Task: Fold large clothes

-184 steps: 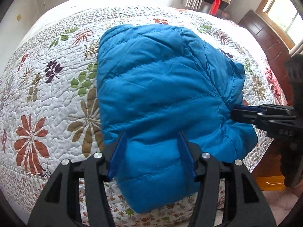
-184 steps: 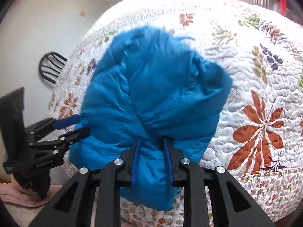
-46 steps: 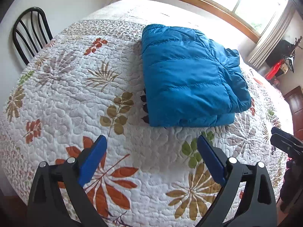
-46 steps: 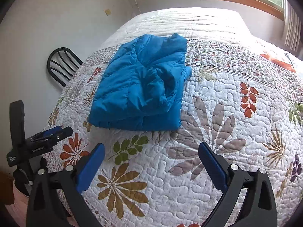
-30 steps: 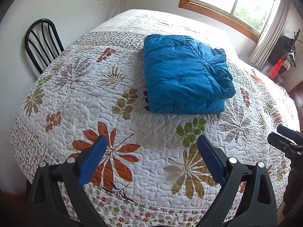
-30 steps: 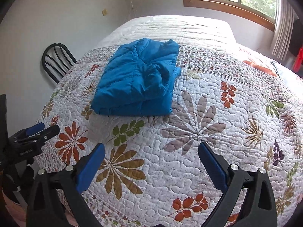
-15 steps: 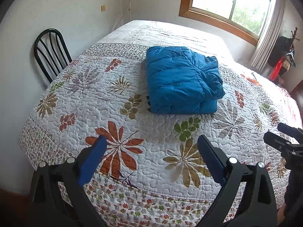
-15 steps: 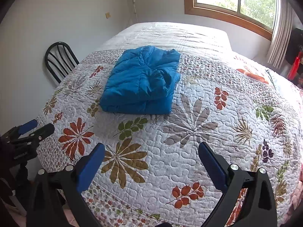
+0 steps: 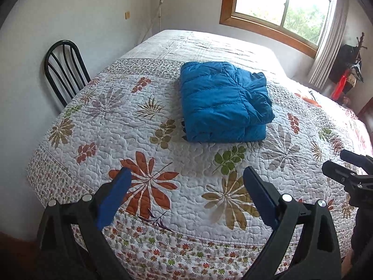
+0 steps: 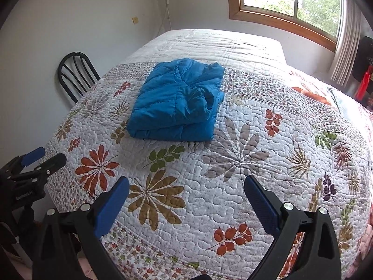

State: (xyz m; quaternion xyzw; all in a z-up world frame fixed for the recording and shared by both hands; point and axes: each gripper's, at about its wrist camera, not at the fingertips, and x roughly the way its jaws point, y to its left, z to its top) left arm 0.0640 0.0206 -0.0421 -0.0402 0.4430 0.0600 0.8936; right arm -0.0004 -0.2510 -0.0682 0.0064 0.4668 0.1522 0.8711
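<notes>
A blue puffer jacket (image 9: 223,103) lies folded into a compact rectangle on the quilted bed (image 9: 163,154); it also shows in the right wrist view (image 10: 179,105). My left gripper (image 9: 186,186) is open and empty, held back over the near edge of the bed, well short of the jacket. My right gripper (image 10: 186,193) is open and empty, also back over the near edge. Each gripper shows at the side of the other's view: the right one (image 9: 342,163) and the left one (image 10: 44,157).
The bed's floral quilt (image 10: 233,158) spreads wide around the jacket. A black metal chair (image 9: 65,70) stands against the wall left of the bed. A wood-framed window (image 9: 279,7) with a curtain is behind the bed. Red and black items (image 9: 345,81) hang at the far right.
Both grippers let go of the jacket, opened wide and drew back and up from the bed. The jacket now lies folded and still, smaller in both views.
</notes>
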